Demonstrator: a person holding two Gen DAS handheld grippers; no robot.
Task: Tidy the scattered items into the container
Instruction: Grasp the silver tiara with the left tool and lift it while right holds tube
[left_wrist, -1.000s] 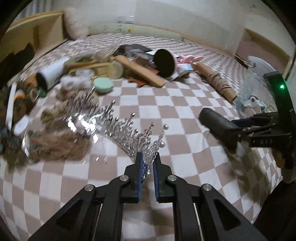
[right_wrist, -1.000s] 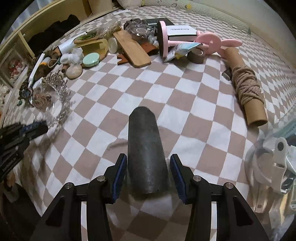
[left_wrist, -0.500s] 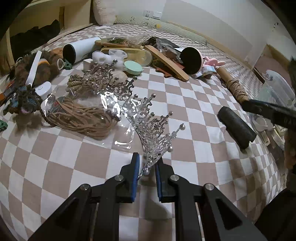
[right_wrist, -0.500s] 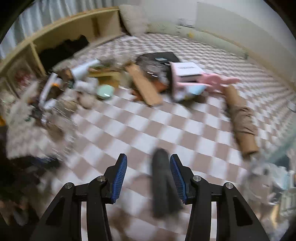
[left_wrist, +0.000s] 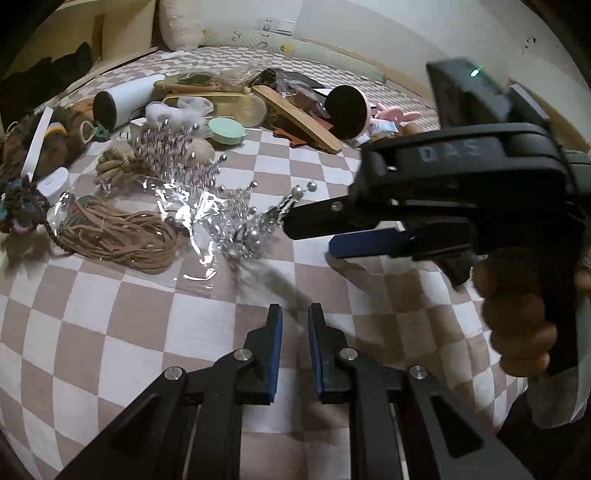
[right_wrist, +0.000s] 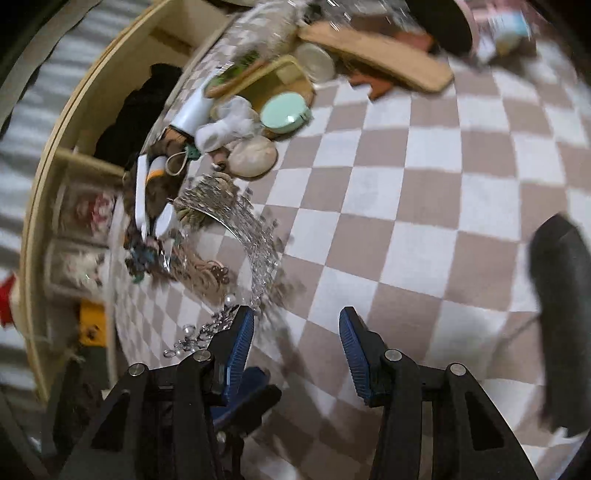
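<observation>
Left gripper (left_wrist: 295, 314): fingers stand a narrow gap apart with nothing between them; the blue pads hang over the checkered cloth (left_wrist: 110, 332), clear of the tiara.
Right gripper (right_wrist: 295, 325): fingers spread wide and empty. In the left wrist view it reaches in from the right, fingers pointing left, its upper finger (left_wrist: 314, 218) at the tiara's near end; whether it touches cannot be told. In the right wrist view its left pad (right_wrist: 240, 336) sits just beside the tiara's beaded end.
Tiara (left_wrist: 243, 221): silver and beaded, it lies on the cloth between the two grippers and the clutter. Its long axis runs as a curved band from the near beaded end back toward the rope knot (left_wrist: 118, 162), with the spikes standing upward. In the right wrist view the band arcs away from the left pad toward the clutter, blurred.
Foil (left_wrist: 184, 218): a crumpled clear sheet under and beside the tiara.
Cord bundle (left_wrist: 118, 236): a brown coil just left of the tiara, on the foil's edge.
Dark cylinder (right_wrist: 561, 325): lies on the cloth well right of the tiara, its long axis running near to far in the right wrist view.
Green case (left_wrist: 225, 131): round, in the clutter beyond the tiara.
Container: not identifiable in either view.
</observation>
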